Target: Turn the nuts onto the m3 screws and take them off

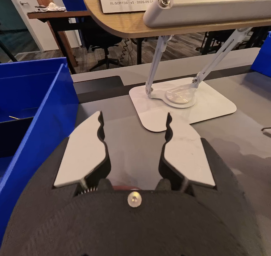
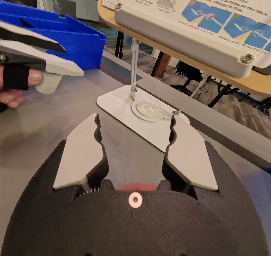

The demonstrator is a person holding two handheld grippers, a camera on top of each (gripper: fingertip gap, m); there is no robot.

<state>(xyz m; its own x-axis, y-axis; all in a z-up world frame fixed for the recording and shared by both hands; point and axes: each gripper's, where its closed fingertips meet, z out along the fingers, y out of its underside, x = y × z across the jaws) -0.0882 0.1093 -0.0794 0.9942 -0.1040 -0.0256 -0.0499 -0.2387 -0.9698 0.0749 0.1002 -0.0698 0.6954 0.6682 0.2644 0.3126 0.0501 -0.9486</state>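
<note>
My left gripper is open and empty, held low over the grey table. The blue bin is right beside it on the left, and a thin brass-coloured piece lies inside; I cannot tell what it is. My right gripper is open and empty over the table. It points at the white stand base. The left gripper also shows at the left of the right wrist view, held by a hand, in front of the blue bin. No nut or screw shows clearly.
A white stand base with two thin arms holds a wooden board with an instruction sheet above the table; the board overhangs both grippers. A second blue bin is at the far right. Office chairs and tables stand behind.
</note>
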